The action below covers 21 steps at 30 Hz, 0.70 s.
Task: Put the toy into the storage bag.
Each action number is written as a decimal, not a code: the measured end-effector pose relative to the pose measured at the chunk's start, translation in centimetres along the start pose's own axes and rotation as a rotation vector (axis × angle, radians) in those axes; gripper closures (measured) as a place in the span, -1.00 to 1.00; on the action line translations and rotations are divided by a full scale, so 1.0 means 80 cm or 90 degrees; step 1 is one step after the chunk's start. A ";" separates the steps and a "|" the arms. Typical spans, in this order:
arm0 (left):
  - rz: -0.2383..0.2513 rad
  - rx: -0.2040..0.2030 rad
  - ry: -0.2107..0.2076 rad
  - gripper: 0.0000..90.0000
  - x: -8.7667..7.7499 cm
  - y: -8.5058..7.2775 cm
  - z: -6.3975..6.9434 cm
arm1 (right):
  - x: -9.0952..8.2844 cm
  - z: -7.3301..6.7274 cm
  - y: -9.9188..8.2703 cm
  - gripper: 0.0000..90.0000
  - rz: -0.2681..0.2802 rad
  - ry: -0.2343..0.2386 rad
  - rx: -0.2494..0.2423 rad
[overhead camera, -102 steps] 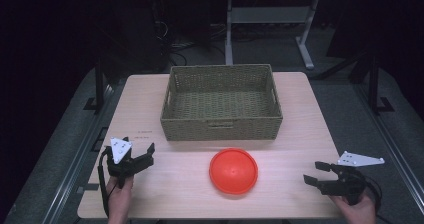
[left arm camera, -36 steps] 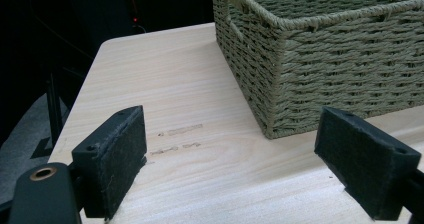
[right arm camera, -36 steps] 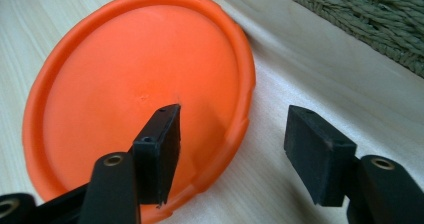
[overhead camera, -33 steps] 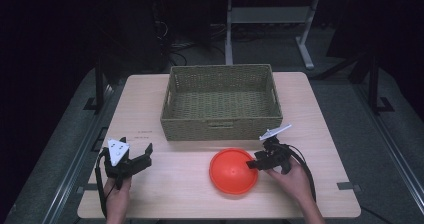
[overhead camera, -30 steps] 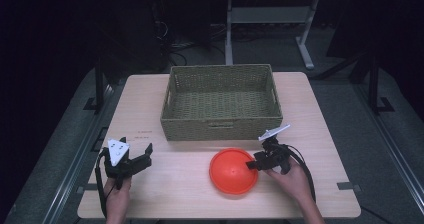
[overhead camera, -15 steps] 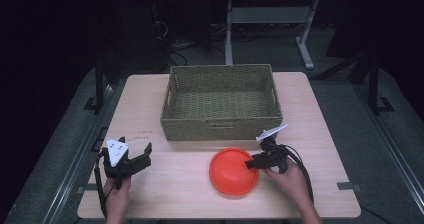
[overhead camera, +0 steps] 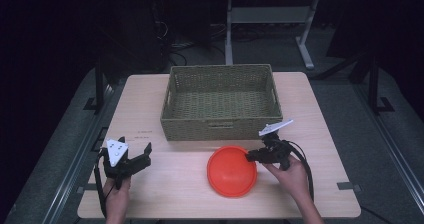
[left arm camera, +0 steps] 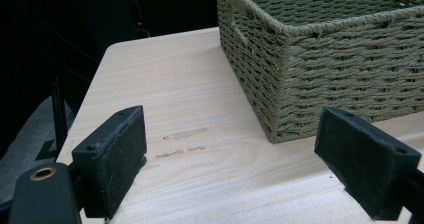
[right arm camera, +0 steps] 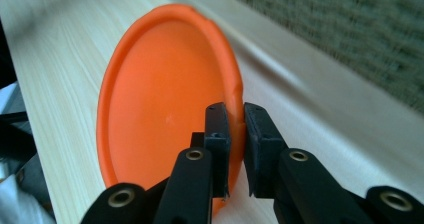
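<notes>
An orange plate [overhead camera: 231, 170] is seen lying on the light wooden worktop [overhead camera: 165, 184], just in front of a woven olive-green basket [overhead camera: 220, 101] that is set toward the far middle of the surface. The plate's right rim is pinched by the right tool [overhead camera: 252, 155], which is held in the person's right hand [overhead camera: 290, 171] at the near right side. In the right gripper view, the two black jaws are shown pressed onto the thin orange rim [right arm camera: 235, 109], one jaw on the inner face of the plate and the other on its outer side, with only the rim's thickness left between them. The blurred wall of the basket is glimpsed at the upper right of that view.

The left tool [overhead camera: 135, 161] is held by the left hand [overhead camera: 117, 196] near the front left corner of the worktop, well apart from the plate. Its jaws are spread wide and nothing is gripped between them. In the left gripper view, bare wood is shown between the two padded fingers [left arm camera: 117, 156], and the near left corner of the basket [left arm camera: 320, 59] is seen beyond them, with faint scuff marks [left arm camera: 182, 134] noted on the wood.
</notes>
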<state>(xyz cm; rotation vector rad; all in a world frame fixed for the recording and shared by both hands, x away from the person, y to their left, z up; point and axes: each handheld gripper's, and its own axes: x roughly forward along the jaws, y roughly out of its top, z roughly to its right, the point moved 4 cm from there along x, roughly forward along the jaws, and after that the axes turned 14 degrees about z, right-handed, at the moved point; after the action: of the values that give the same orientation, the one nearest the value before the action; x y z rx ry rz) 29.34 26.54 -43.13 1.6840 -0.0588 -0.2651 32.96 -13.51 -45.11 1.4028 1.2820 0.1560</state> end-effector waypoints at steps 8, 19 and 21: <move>0.004 0.001 0.002 -0.72 0.000 0.001 0.000 | -0.006 -0.015 0.015 0.82 0.004 -0.005 -0.022; 0.004 0.007 0.003 -0.72 -0.001 0.001 0.000 | -0.031 -0.025 0.040 0.82 0.010 -0.014 -0.042; 0.002 0.007 0.004 -0.72 -0.001 0.001 0.000 | -0.033 -0.026 0.043 0.82 0.011 -0.011 -0.044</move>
<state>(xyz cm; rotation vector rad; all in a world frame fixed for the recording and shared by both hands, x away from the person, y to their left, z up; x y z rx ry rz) 29.24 26.57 -43.05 1.6958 -0.0590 -0.2579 32.45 -13.25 -40.36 1.3532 1.2393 0.1982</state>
